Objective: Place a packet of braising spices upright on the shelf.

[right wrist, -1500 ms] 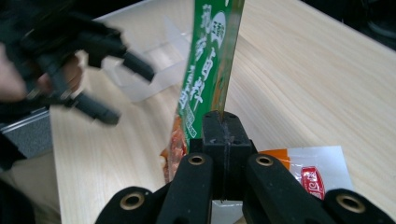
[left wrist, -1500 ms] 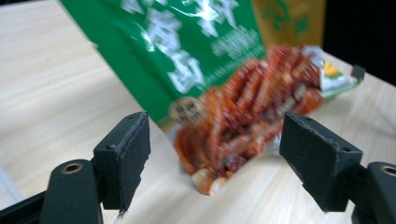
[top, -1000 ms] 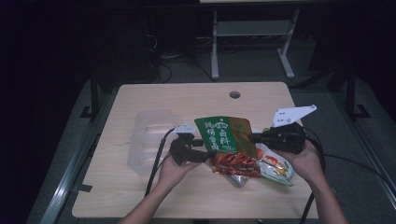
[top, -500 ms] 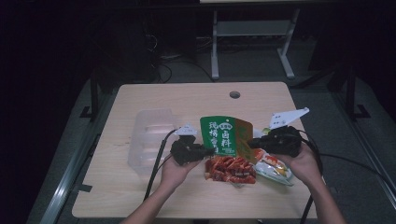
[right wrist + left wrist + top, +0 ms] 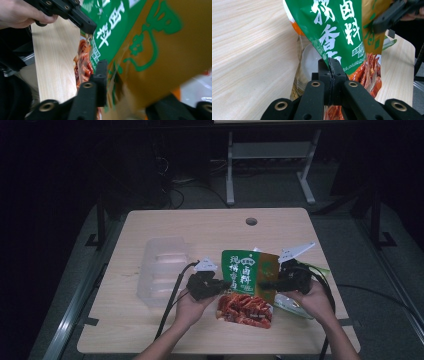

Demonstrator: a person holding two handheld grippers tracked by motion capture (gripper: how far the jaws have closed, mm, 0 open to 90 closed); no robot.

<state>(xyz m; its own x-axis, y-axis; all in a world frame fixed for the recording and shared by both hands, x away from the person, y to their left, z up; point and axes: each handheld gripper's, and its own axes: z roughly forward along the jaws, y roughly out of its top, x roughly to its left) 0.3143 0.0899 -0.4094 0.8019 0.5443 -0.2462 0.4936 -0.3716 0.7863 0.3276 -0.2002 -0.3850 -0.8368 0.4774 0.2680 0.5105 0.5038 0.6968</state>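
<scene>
A green and yellow snack bag [image 5: 246, 272] with red chili strips [image 5: 245, 309] in its clear lower part hangs over the table between my two grippers. My left gripper [image 5: 329, 65] has just closed and is shut on the bag's left edge [image 5: 337, 37]; in the high view it [image 5: 225, 284] sits left of the bag. My right gripper [image 5: 135, 85] has just been opening. Its jaws stand apart with the bag's yellow side [image 5: 160, 57] between them, and the far jaw is partly hidden by the bag. In the high view it [image 5: 266, 284] is at the bag's right edge.
A clear plastic lidded box [image 5: 162, 270] lies left of my left hand. Another clear packet [image 5: 295, 307] lies under my right hand. The light wooden table [image 5: 200, 227] has a cable hole [image 5: 251, 221] at the back. Black cables trail toward the near edge.
The left gripper's jaws closed onto the bag's left edge. My right hand came down with the bag, and its jaws have parted.
</scene>
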